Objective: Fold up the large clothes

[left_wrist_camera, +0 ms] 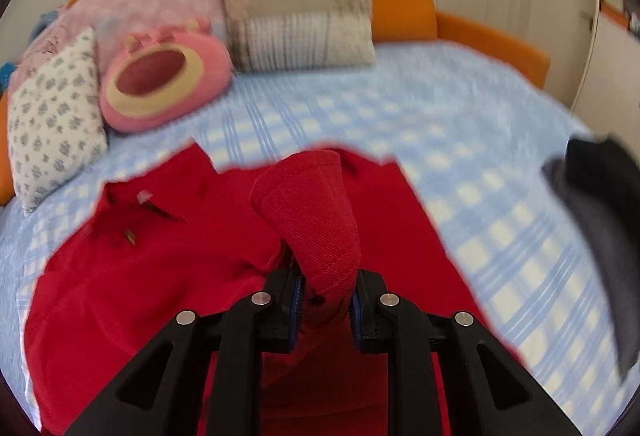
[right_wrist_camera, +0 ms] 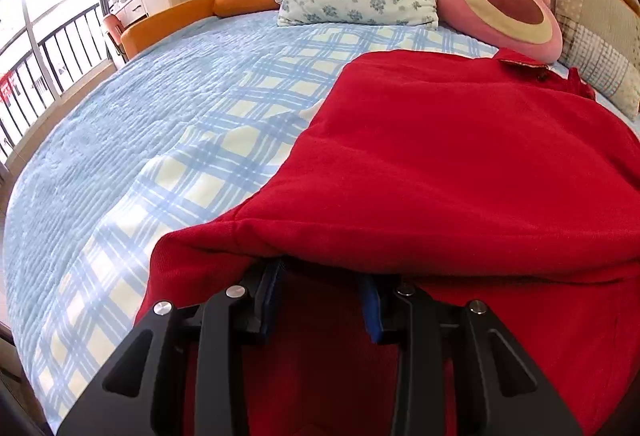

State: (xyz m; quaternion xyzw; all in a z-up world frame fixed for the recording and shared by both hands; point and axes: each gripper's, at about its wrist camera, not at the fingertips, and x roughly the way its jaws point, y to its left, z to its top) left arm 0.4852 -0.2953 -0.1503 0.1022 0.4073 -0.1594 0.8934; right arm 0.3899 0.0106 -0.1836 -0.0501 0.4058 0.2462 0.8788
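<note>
Both wrist views look closely down across the bed (left_wrist_camera: 460, 108).

Blue checked bed (right_wrist_camera: 120, 140), red garment (right_wrist_camera: 460, 164) spread on it, pillows, pink plush (right_wrist_camera: 504, 4), perhaps dark cloth (left_wrist_camera: 596, 204)

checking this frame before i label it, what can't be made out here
- Right tool: right wrist view, its tips are hidden under the fold of the red top, so the grip is unclear.
- Dark shape: left wrist view, blurred and cut off by the right edge.
- Small label at the collar: left wrist view, too blurred to read.
</note>
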